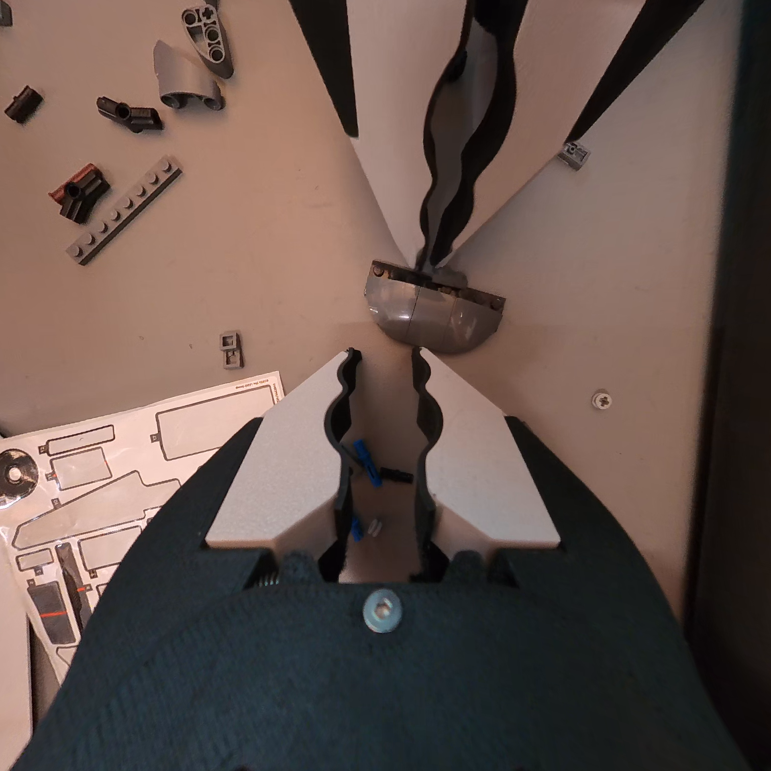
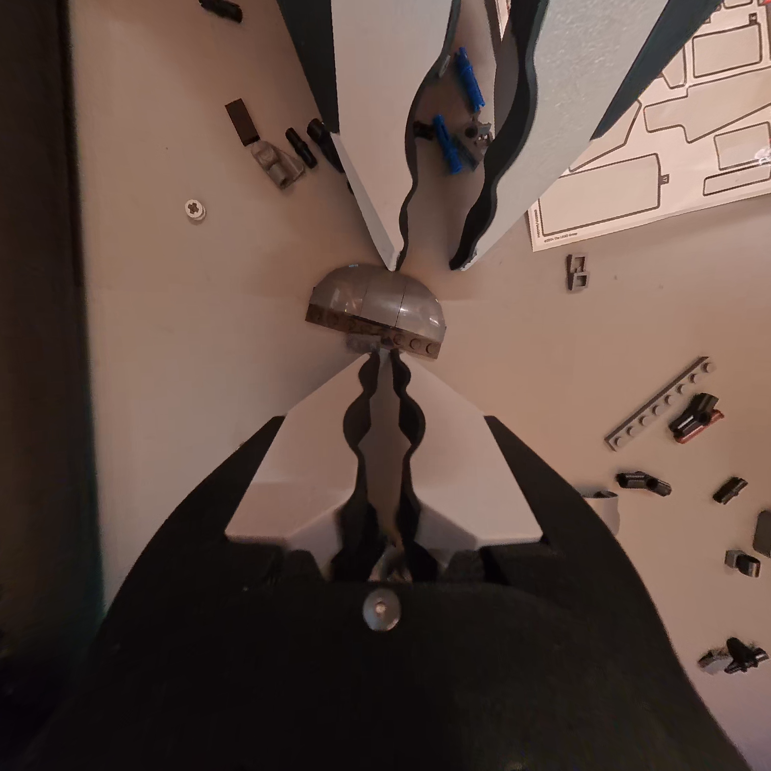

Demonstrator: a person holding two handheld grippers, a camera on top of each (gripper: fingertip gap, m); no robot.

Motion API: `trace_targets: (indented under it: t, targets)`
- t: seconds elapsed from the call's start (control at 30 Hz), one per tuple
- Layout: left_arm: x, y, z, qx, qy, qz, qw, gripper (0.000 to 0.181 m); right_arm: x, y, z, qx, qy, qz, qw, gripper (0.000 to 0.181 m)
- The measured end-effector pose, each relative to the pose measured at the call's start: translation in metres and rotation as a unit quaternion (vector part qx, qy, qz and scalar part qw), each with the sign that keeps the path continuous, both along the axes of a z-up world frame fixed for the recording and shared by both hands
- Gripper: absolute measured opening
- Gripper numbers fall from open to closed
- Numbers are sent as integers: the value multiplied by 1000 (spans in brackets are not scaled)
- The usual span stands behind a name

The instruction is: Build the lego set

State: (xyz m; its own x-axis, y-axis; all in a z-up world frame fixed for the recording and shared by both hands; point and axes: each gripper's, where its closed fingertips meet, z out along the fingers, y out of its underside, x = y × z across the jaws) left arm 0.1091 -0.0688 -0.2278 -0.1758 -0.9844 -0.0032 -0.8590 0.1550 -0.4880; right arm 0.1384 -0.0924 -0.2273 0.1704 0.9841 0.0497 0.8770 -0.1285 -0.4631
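Right gripper (image 2: 380, 354) at centre frame is clamped on the flat studded edge of the grey dome assembly (image 2: 375, 306), steadying it, while left gripper (image 1: 386, 349) stands apart beside its curved side.

The right gripper (image 2: 380, 354) pinches the studded flat edge of a grey domed lego piece (image 2: 375, 302), its fingers nearly together. Beyond the dome, the left gripper (image 2: 423, 265) stands spread, one fingertip (image 2: 394, 263) touching its curved side. Blue pins (image 2: 469, 79) lie past the dome; a long grey plate (image 2: 655, 406) lies well to its right.
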Motion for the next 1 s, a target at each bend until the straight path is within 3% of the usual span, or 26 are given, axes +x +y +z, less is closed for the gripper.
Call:
trace_targets:
  t: [0.2, 0.43, 1.0]
  targets:
    - [0, 0, 0, -1, -1, 0, 1000, 25, 2, 2, 0, 2, -2, -7, 1000, 1]
    - [0, 0, 0, -3, -1, 0, 1000, 25, -5, -8, 4, -17, 15, 7, 1000, 14]
    - [-1, -3, 1, -9, 1, -3, 1000, 28, -2, -17, 6, -41, 16, -10, 999, 18]
